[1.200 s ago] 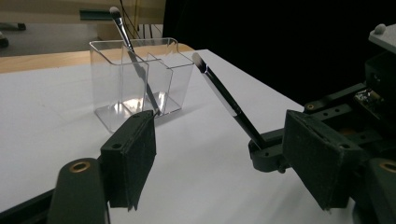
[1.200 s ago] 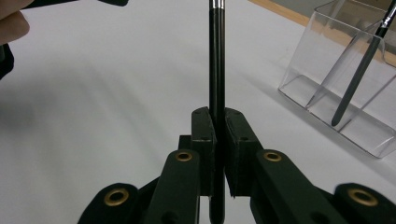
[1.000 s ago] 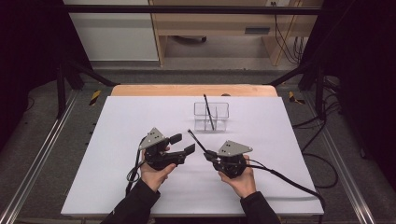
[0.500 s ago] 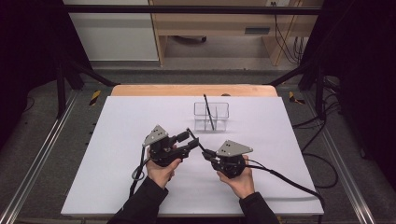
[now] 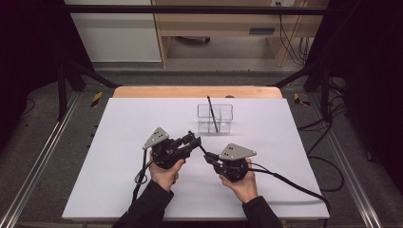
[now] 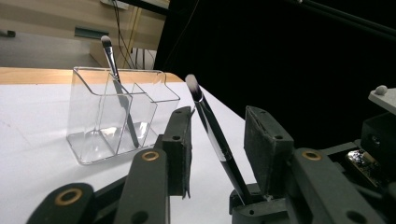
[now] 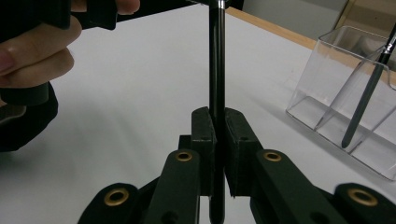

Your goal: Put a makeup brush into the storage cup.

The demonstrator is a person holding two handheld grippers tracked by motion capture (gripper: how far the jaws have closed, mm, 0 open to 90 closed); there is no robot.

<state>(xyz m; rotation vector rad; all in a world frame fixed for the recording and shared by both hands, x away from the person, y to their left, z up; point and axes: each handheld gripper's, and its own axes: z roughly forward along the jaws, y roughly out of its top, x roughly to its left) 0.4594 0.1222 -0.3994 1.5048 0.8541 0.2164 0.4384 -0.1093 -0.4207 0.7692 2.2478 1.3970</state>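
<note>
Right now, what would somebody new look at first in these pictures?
Probably the thin black makeup brush in the middle of the white table, clamped in the right tongs with its bristle tip up between the open jaws of the left tongs. Next, the clear plastic holder farther back, where a second brush leans.

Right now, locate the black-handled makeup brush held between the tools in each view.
High view: black-handled makeup brush, centre, between both tools.
Left gripper view: centre, bristles up.
Right gripper view: vertical, centre, clamped.
Shared landmark: clear plastic divided organizer.
</note>
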